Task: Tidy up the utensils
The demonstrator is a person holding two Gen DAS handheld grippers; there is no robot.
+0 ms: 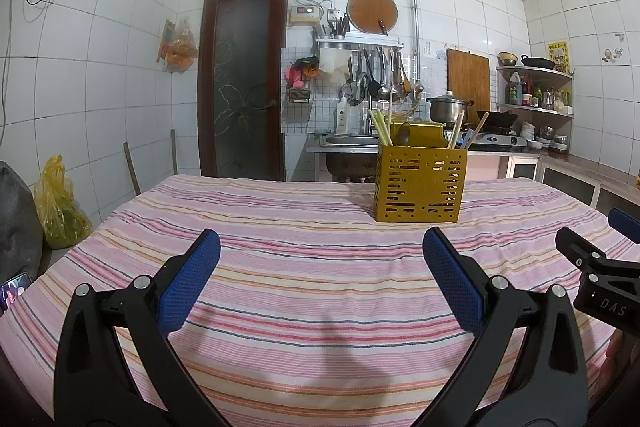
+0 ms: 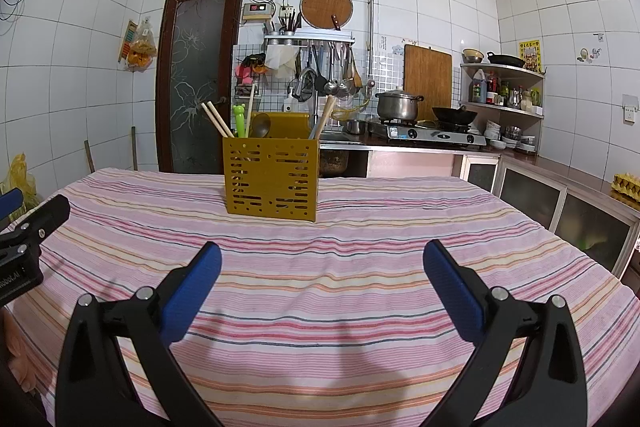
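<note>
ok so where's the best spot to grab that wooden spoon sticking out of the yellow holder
Grip the wooden spoon on its bare handle just above the yellow holder rim, coming down from above. It leans up and right out of the holder's right side, so only that upper stretch is exposed; the rest sits inside the slotted walls. The right gripper is open and probably suits it best.

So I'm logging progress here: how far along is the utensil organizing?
Done, apparently: chopsticks, a ladle and other utensils stand in the yellow perforated holder. In hand: nothing; the left hand-held gripper and right hand-held gripper are open. Left: no loose utensils visible on the striped tablecloth.
</note>
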